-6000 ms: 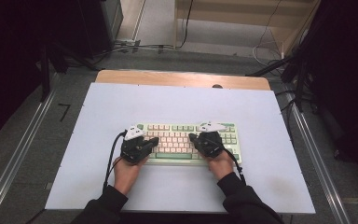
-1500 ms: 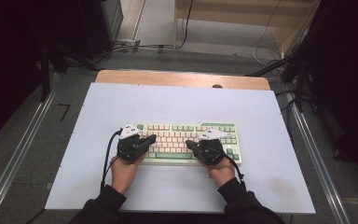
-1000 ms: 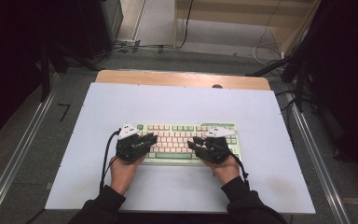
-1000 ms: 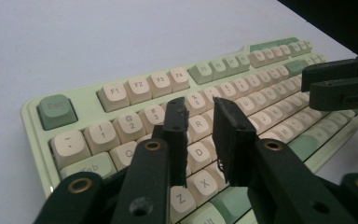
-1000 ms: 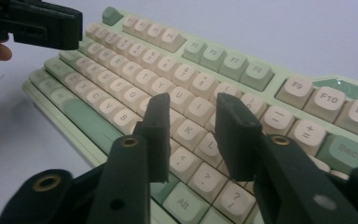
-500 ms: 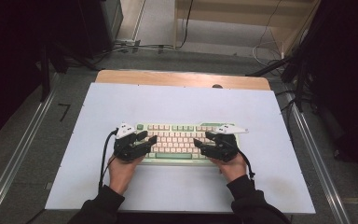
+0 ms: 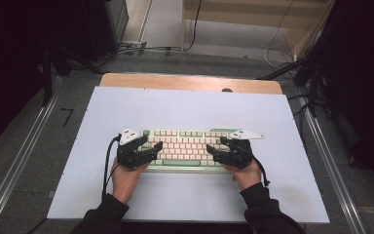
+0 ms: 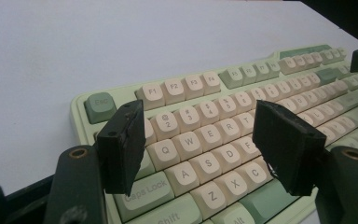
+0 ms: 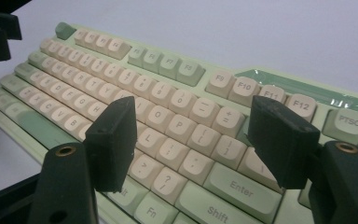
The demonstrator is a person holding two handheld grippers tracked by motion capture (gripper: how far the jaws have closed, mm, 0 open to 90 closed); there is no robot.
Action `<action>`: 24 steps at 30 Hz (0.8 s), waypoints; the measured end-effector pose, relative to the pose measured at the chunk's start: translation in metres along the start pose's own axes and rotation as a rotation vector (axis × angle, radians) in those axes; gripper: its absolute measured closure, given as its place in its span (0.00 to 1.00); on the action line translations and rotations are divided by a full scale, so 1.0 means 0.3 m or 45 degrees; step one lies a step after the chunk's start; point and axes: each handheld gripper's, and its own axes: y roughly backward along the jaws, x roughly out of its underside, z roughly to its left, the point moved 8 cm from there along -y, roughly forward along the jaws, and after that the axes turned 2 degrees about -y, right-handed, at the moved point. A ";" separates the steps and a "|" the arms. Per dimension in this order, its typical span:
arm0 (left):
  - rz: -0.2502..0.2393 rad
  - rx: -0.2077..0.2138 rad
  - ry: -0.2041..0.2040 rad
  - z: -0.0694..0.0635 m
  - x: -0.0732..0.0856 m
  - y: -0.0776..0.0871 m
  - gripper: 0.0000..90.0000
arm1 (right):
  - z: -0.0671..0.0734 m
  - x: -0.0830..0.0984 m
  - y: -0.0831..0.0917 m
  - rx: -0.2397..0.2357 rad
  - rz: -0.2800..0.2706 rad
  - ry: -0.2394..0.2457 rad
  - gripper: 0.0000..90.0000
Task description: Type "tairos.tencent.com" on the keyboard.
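A pale green keyboard (image 7: 185,146) with cream keys lies on the white tabletop (image 7: 190,109), near the front. My left gripper (image 7: 151,148) hovers over its left end, above the letter keys (image 8: 200,154), and my right gripper (image 7: 215,150) over its right end near the Enter key (image 9: 237,186). Each is held in a hand. In the left gripper view my left gripper (image 8: 200,144) stands open with only keys behind the gap. My right gripper (image 9: 191,144) is open the same way. Both sets of jaws have just been opening, with nothing between them.
A wooden strip (image 7: 190,82) runs along the table's far edge. Metal rails (image 7: 24,165) flank the table on both sides. Cables and shelving (image 7: 253,19) lie on the floor beyond. A black cable (image 7: 108,165) trails from the left gripper.
Both grippers' jaws have spread wider over the keys. The right hand has edged a little to the right along the keyboard; the left hand has stayed put.
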 end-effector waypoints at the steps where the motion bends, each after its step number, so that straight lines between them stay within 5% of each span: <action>1: 0.000 -0.006 -0.002 0.002 0.001 0.002 0.38 | -0.003 0.000 0.002 0.004 0.000 0.000 0.34; 11: 0.010 0.010 0.016 0.013 0.014 0.017 0.37 | -0.037 0.002 0.034 0.019 -0.015 -0.020 0.34; 24: -0.003 -0.032 0.010 0.048 0.025 0.058 0.37 | -0.053 0.011 0.062 0.031 -0.026 -0.020 0.34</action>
